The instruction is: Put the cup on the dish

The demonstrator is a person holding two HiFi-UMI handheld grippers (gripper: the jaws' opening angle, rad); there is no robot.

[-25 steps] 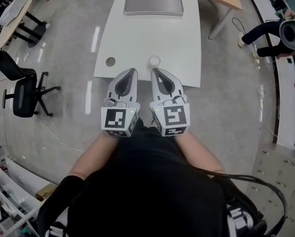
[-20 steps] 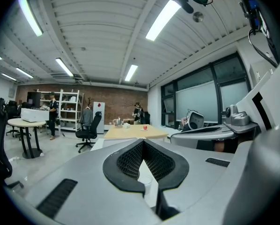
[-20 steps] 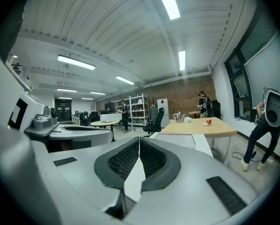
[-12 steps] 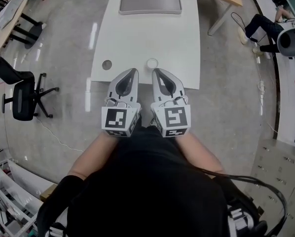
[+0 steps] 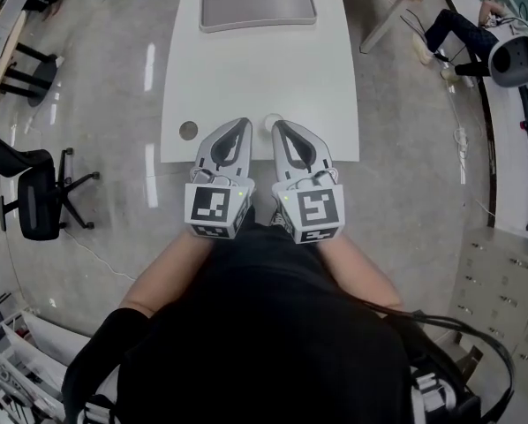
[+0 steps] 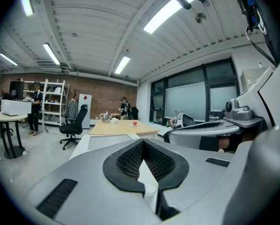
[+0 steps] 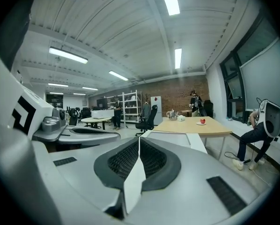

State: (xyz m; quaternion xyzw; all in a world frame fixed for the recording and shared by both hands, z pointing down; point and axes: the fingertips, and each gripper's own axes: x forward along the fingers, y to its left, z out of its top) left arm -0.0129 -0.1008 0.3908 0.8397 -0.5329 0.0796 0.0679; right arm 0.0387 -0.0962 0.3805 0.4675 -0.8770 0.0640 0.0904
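A grey tray point(image 5: 258, 3) is lying at the far end of the white table point(image 5: 335, 78), and a black office chair point(image 5: 36, 203) is standing on the floor to the left. The left gripper point(image 5: 244, 124) and right gripper point(image 5: 278, 126) are hovering clenched and empty at the near edge, partly screening the cup point(image 5: 266, 122) between their tips. The cup is looking small, pale and round, standing apart from the brownish dish point(image 5: 188, 130) to its left.

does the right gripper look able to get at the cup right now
Probably yes: the cup sits at the near edge of the table just ahead of the right gripper, nothing between them. Its jaws are shut and would have to open first.
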